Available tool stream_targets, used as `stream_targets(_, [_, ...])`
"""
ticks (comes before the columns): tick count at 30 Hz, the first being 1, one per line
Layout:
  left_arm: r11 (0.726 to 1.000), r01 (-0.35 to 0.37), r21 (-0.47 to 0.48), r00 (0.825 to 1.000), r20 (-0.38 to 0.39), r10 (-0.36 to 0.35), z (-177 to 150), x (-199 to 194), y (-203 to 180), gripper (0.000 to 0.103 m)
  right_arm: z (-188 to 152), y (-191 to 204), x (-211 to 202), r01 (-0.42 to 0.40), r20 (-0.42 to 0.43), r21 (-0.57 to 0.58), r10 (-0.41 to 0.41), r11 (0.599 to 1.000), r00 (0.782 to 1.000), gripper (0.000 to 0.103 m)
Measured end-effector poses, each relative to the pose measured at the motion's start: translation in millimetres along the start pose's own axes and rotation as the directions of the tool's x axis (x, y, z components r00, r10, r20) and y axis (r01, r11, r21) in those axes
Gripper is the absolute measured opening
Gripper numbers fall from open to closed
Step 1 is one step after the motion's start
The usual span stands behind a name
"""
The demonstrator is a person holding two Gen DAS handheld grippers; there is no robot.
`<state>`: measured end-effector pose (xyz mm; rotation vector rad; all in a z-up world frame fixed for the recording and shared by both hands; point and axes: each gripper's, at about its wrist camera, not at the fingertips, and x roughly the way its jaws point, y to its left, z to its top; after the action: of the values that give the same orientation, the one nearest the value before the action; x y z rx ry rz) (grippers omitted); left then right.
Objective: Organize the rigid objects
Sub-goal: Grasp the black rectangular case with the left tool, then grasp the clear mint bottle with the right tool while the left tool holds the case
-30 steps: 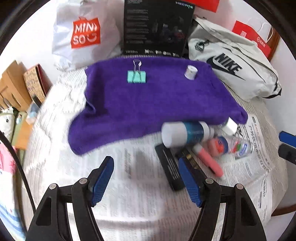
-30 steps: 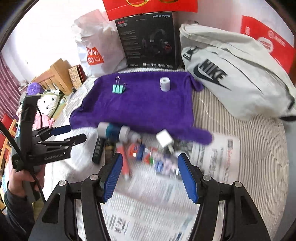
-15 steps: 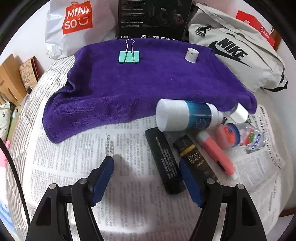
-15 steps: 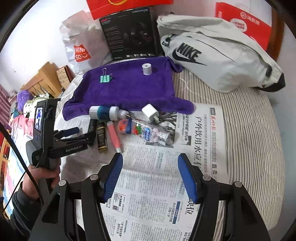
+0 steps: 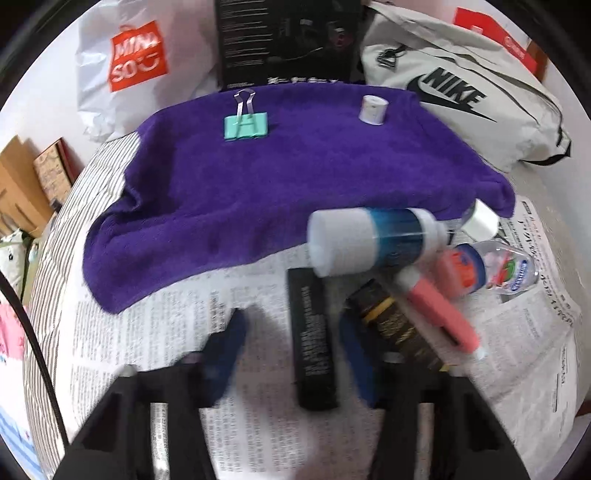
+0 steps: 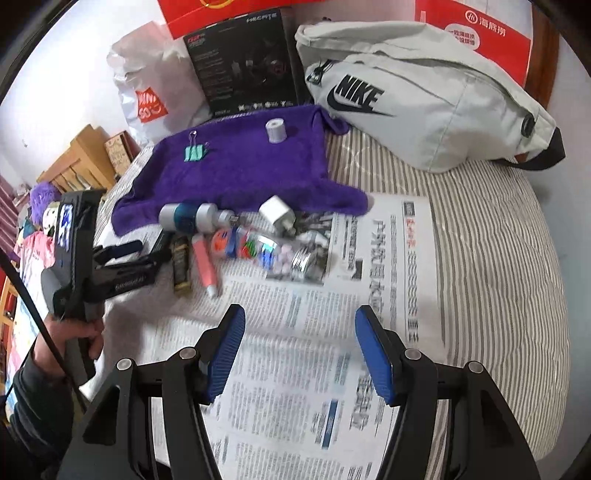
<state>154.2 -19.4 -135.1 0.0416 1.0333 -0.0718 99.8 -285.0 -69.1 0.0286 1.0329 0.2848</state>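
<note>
A flat black box lies on the newspaper between the fingers of my open left gripper, which also shows in the right wrist view. Beside the box lie a dark gold-lettered tube, a pink tube, a white and blue bottle, a clear sanitizer bottle and a white charger. A green binder clip and a small white roll sit on the purple towel. My right gripper is open and empty over the newspaper.
A Nike bag, a black box and a Miniso bag stand behind the towel. Red bags lean on the wall. The striped bed extends right. Wooden furniture stands at the left.
My left gripper has moved forward and right so its fingers now flank the flat black box, and they look closer together. My right gripper has pulled back from the pile.
</note>
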Motion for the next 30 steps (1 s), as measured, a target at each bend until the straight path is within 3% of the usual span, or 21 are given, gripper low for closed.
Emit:
stream_targets(2, [1.0, 0.008, 0.026, 1.0, 0.004, -0.008, 2, 0, -5, 0.023, 6, 1, 9, 0.008, 0.022, -0.03, -0.008, 1.0, 1.0, 0.062])
stream_targets(6, [0.999, 0.02, 0.026, 1.0, 0.023, -0.021, 0, -1, -4, 0.023, 20, 11, 40, 0.038, 0.028, -0.133, -0.035, 0.99, 0.999, 0.056])
stream_targets(9, [0.999, 0.038, 0.036, 0.999, 0.03, -0.039, -2, -2, -2, 0.023, 25, 19, 63, -0.044, -0.006, -0.195, 0.044, 0.98, 0.999, 0.053])
stream_targets(10, [0.998, 0.043, 0.037, 0.999, 0.031, -0.044, -2, -2, -1, 0.023, 26, 24, 71, -0.055, -0.019, -0.234, 0.052, 0.971, 0.998, 0.053])
stream_targets(16, [0.998, 0.052, 0.035, 0.998, 0.033, -0.053, -2, -3, 0, 0.023, 33, 45, 91, 0.061, 0.014, -0.476, -0.062, 0.877, 0.998, 0.054])
stream_targets(23, [0.997, 0.065, 0.034, 0.997, 0.045, -0.066, -4, -5, 1, 0.023, 32, 56, 115, 0.039, -0.036, -0.595, -0.075, 0.802, 0.997, 0.053])
stream_targets(26, [0.998, 0.065, 0.024, 0.997, 0.045, -0.066, -4, -5, 1, 0.023, 26, 54, 109, 0.0, -0.081, -0.536, -0.051, 0.844, 0.995, 0.053])
stream_targets(30, [0.997, 0.066, 0.027, 0.996, 0.061, -0.068, -7, -6, 1, 0.023, 13, 57, 100, -0.099, -0.129, -0.427, 0.048, 0.899, 0.99, 0.053])
